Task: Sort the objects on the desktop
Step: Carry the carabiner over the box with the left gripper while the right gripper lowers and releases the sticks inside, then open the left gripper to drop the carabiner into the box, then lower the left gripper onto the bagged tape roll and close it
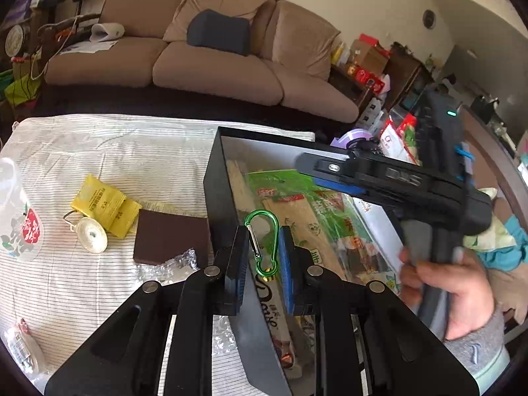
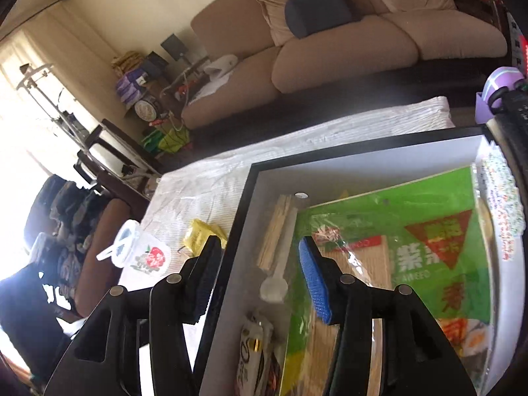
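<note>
The left gripper is clamped on a green carabiner, which hangs upright between the blue pads just above the near-left wall of the box. The right gripper has its jaws apart with nothing between them; they straddle the left wall of the box, one finger outside over the cloth, the other inside above the green packet. In the left wrist view the right gripper reaches in over the box from the right, carried by a hand in a grey sleeve. The box already holds the green packet, a bundle of sticks, a white spoon and a chocolate bar along its left wall. Step in hand, as judged: delivery of the carabiner to the box, with the empty right gripper free for another pick. The next move calls for carrying the carabiner clear of the wall to a point over the box interior, then parting the jaws so that it drops among the contents; the right gripper should clear the drop zone first to avoid a collision. Beyond the box, unsorted items lie on the striped cloth: a brown block beside crumpled foil, yellow sachets, a white spool, a clear cup with a strawberry print at the left edge, and a small wrapped item at the near-left corner. A sofa stands behind the table.
</note>
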A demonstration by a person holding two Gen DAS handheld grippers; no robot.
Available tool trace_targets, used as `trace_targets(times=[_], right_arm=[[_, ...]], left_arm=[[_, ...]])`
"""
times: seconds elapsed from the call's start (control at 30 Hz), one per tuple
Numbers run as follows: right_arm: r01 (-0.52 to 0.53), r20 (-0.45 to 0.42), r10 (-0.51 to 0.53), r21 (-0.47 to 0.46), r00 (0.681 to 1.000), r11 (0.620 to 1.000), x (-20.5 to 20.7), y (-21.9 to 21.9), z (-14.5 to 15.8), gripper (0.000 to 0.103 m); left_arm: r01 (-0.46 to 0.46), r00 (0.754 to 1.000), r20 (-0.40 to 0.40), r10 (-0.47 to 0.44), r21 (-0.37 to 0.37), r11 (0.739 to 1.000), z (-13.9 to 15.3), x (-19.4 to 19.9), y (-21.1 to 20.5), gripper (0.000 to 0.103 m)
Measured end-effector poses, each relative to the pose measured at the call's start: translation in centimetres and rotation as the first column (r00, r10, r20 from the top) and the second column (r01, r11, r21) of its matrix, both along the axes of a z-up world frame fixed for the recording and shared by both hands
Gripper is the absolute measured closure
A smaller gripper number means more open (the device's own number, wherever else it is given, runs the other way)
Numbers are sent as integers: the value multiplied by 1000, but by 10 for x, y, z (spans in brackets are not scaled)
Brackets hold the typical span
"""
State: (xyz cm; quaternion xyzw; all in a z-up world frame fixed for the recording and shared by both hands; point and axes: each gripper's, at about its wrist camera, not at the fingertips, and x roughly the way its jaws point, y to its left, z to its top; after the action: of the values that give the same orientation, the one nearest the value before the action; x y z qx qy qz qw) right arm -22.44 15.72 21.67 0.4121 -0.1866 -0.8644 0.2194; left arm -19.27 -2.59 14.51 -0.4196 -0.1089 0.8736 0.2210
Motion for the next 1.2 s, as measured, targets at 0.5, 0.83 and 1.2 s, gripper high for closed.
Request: trace_targets(times=[0.5, 0.83, 1.2], right_arm=[[-63, -117, 66, 27, 991, 998, 106, 39, 18, 34], [-54, -121, 52, -11, 991, 998, 121, 42, 13, 34], [-211, -130, 213, 27, 968, 977, 175, -29, 42, 0]], left_arm=[[-77, 986, 127, 105, -208, 975, -47, -81, 61, 85], [-100, 993, 44, 111, -196, 976, -1, -36, 36, 58], [-215, 974, 17, 225, -228, 950, 32, 84, -147, 29]])
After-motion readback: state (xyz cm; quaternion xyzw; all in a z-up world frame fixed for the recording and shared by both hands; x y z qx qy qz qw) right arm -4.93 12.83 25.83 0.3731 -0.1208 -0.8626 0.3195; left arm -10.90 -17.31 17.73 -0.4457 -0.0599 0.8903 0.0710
